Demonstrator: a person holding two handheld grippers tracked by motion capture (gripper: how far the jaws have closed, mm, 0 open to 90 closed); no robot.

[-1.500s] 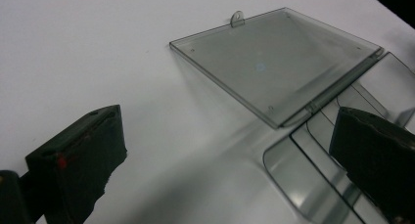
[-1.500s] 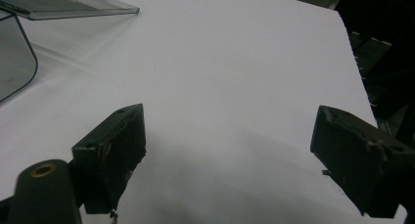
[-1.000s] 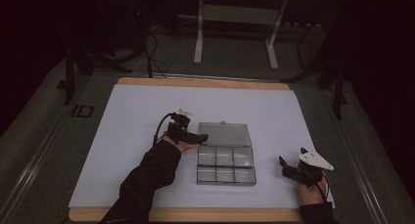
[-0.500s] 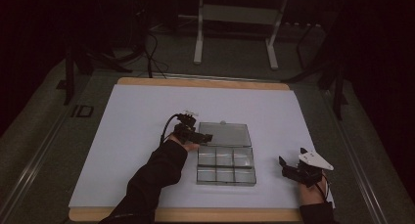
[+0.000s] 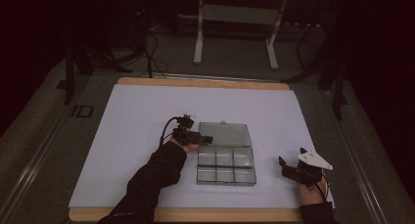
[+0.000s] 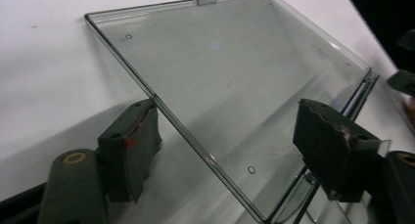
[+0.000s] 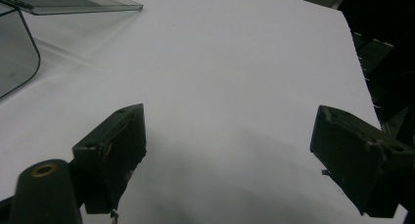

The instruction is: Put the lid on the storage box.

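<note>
Clear plastic lid edge between just-closing, not-yet-touching jaws of left gripper.

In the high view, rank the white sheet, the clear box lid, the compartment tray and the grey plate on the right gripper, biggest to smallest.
1. white sheet
2. compartment tray
3. clear box lid, tilted, so foreshortened; its rank against the tray is unsure
4. grey plate

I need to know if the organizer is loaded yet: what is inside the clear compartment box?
The six compartments of the clear compartment box look empty; the white table cover shows through. Its open lid carries nothing.
</note>
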